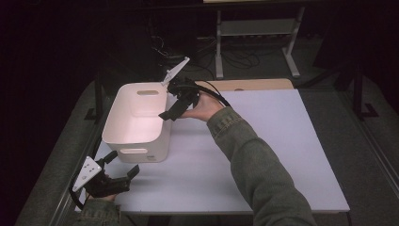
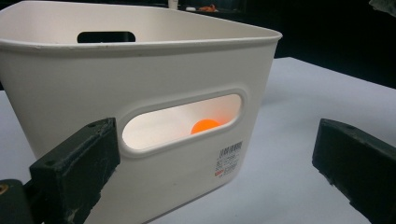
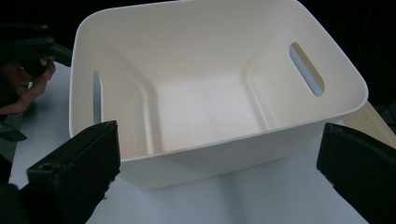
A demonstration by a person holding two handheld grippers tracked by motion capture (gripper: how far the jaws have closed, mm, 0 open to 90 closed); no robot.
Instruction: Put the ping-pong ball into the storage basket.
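Both black grippers, left gripper (image 1: 123, 165) and right gripper (image 1: 170, 113), carry grey three-cornered plates and trailing black cables; the sleeves (image 1: 256, 165) are olive-green denim.

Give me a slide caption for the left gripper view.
Open left gripper faces a white bin; an orange ball shows through its handle slot.

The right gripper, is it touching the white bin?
Apart. The right gripper view shows the right gripper with jaws wide open, and the white bin sits beyond them with bare table between.
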